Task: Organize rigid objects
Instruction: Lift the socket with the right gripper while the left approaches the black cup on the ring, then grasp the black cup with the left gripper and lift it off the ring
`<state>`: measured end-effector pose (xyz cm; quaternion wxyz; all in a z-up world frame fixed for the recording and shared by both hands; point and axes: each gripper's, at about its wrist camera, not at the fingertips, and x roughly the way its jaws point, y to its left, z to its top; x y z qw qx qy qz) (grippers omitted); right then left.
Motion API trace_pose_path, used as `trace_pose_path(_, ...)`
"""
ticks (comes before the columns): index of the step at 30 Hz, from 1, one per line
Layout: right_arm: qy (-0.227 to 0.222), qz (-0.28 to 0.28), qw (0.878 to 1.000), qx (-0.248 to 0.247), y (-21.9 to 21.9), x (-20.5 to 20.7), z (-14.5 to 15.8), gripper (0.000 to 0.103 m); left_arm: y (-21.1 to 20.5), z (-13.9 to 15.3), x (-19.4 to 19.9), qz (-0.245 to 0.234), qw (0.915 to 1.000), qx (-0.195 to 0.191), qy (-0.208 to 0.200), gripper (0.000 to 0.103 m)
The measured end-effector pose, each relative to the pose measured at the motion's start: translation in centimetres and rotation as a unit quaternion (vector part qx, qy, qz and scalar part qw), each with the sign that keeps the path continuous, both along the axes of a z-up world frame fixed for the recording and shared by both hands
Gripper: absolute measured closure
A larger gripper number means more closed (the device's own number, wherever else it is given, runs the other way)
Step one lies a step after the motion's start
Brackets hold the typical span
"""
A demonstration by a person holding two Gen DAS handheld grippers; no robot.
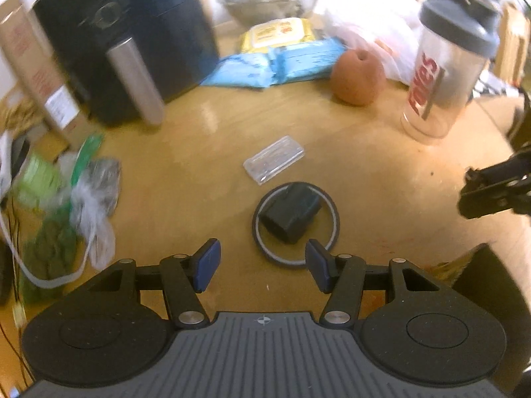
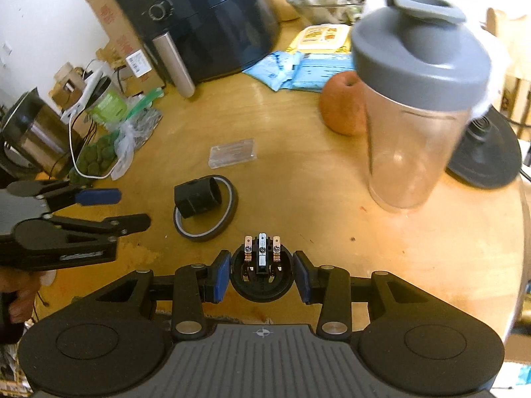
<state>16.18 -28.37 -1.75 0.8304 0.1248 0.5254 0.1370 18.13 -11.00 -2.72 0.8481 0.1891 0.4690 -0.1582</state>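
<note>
Beyond and to the left of the left gripper's (image 1: 263, 267) jaws lie a clear bag of green things (image 1: 63, 219) and a black air fryer (image 1: 132, 33) with a metal handle. The jaws stand open with nothing between the blue pads (image 1: 207, 265), hanging over the wooden tabletop (image 1: 381, 172). Just ahead of them, slightly toward the right pad, a tape ring (image 1: 296, 223) lies flat with a black cylindrical part (image 1: 289, 214) resting on its side inside the ring. Farther ahead of the jaws sits a small clear plastic case (image 1: 274, 159), then blue packets (image 1: 275, 63) and an orange fruit (image 1: 357, 78). Far ahead to the right stands a clear shaker bottle (image 1: 444, 66) with a grey lid.

The right gripper (image 2: 262, 277) has its jaws closed on a round black socket insert (image 2: 262, 273) with copper contacts showing, held between the pads above the tabletop. The tape ring and black part lie ahead and to the left of these jaws, the shaker bottle ahead to the right.
</note>
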Motion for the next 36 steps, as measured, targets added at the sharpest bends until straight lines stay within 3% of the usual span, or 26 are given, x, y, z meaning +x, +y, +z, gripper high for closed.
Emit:
trace_pose_path(5,-0.001,-0.019,1.0,0.004,-0.8,-0.9,0.3,0.06,-2.0,-1.6,0.7,-0.061,0.9966,0.051,-0.019,0.047)
trace_pose_path(14,-0.001,-0.056,0.998,0.012,-2.4,-2.1,0.4,0.06,-4.9,-4.7,1.2,-0.156,0.9776,0.139,-0.031,0.048)
trace_pose_path(18,-0.001,-0.069,0.998,0.014,-3.0,-2.6,0.6,0.06,-5.5,-5.7,1.7,-0.176,0.9718,0.155,-0.022,0.061)
trace_pose_path(20,-0.001,-0.073,0.997,0.014,-3.1,-2.9,0.7,0.06,-5.6,-6.2,1.7,-0.184,0.9684,0.166,-0.024,0.062)
trace_pose_path(23,-0.003,-0.077,0.997,0.014,-3.4,-3.3,0.8,0.06,-5.6,-6.1,1.7,-0.184,0.9689,0.163,-0.022,0.063)
trace_pose_path(27,-0.002,-0.08,0.997,0.014,-3.6,-3.6,0.8,0.06,-5.0,-5.4,1.9,-0.163,0.9773,0.135,-0.013,0.063)
trace_pose_path(32,-0.004,-0.076,0.997,0.018,-3.6,-3.5,0.7,0.06,-3.2,-3.8,2.4,-0.091,0.9937,0.065,0.014,0.063)
trace_pose_path(36,-0.003,-0.066,0.998,0.022,-3.2,-3.2,0.6,0.06,-0.9,-2.8,2.6,-0.036,0.9985,0.02,0.036,0.063)
